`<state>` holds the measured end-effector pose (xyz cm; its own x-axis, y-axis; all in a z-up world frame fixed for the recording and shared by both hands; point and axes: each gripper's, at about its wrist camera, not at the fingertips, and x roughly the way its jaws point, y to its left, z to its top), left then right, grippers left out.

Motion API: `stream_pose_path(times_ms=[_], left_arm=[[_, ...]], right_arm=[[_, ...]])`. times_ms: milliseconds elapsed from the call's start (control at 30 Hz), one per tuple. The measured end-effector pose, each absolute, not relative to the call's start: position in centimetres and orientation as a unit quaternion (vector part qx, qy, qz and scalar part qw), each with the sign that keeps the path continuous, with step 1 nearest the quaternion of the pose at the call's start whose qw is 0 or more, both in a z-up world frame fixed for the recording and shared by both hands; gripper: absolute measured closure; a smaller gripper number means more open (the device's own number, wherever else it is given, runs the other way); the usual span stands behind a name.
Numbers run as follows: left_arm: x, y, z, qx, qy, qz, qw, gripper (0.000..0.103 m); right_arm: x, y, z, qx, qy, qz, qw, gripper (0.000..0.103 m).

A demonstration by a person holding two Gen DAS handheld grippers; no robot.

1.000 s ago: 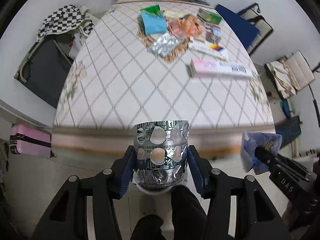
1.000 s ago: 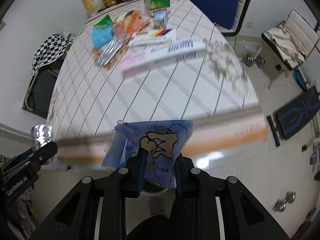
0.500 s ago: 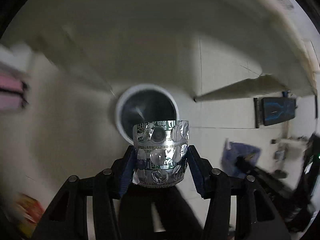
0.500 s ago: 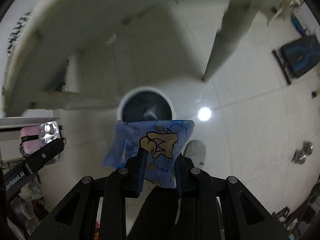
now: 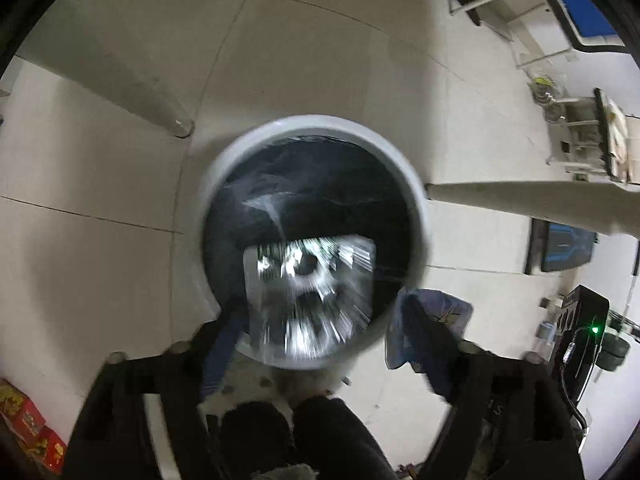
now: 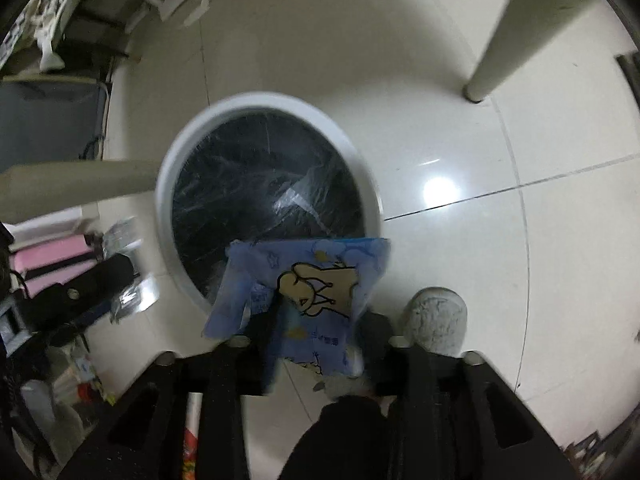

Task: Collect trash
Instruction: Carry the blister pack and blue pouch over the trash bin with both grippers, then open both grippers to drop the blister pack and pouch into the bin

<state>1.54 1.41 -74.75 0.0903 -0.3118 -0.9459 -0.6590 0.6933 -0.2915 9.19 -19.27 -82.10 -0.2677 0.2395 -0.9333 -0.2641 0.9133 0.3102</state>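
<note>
Over the bin (image 5: 416,200), the left hand-held gripper (image 5: 316,320) is opening, foil blister pack (image 5: 310,296) dropping free: light, stiff. The right hand-held gripper (image 6: 316,316) is opening around the limp, slippery wrapper (image 6: 304,284).

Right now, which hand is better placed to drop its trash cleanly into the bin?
Left. Its opening jaws have let go of the foil blister pack, which is over the bin mouth. The right's blue wrapper hangs across the near rim, partly over floor.
</note>
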Motion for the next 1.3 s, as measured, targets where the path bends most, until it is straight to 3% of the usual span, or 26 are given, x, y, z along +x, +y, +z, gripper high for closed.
stream_pose_path(times_ms=[33,367,600,867,1300], left_arm=[[1.2,1.8,-74.8,-0.368,0.661,0.139,0.639,0.006],[-1.3,2.4,-72.0,-0.244,0.677,0.216,0.659,0.005],[-3.2,2.0,-68.0,-0.209,0.684,0.241,0.656,0.005],[-4.8,0.9,-61.3,-0.205,0.685,0.247,0.654,0.005],[-6.9,-1.1,-44.8,-0.203,0.674,0.221,0.675,0.005]], right_arm=[[9.2,-19.0,-82.7,-0.013,0.770,0.211,0.602,0.051],[9.0,-16.8,-81.6,-0.062,0.752,0.224,0.617,0.003],[7.9,-15.8,-76.9,-0.147,0.712,0.215,0.652,0.002],[7.1,-16.3,-69.3,-0.168,0.693,0.200,0.672,0.003],[4.5,-18.2,-49.1,-0.167,0.674,0.216,0.686,0.003]])
